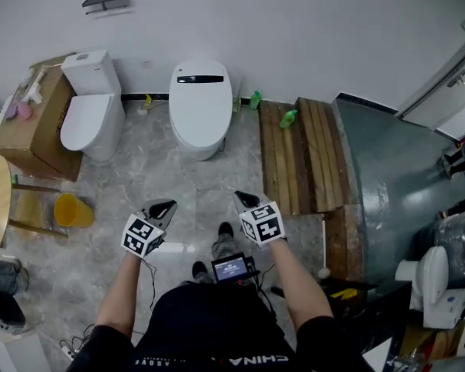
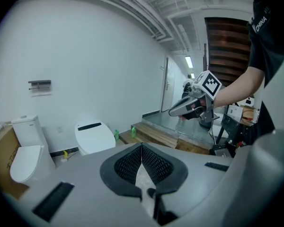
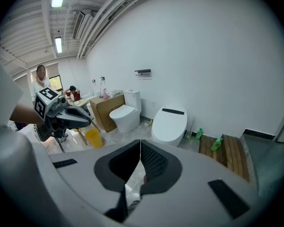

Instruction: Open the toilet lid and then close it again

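— While the toilet lid (image 1: 201,103) sits shut at top centre, which step am I on?
— Step 1, approach: my left gripper (image 1: 164,208) and right gripper (image 1: 242,200), both clenched empty, must reach its front edge.

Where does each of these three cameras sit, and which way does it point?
Head view: on the person's head, looking steeply down at the white oval toilet with closed lid; both forearms, left gripper and right gripper show.
Left gripper view: rides the left gripper, looks along its shut jaws toward that toilet; the right gripper and forearm show.
Right gripper view: rides the right gripper, faces the toilet; the left gripper shows.
Shared: all three see that toilet.
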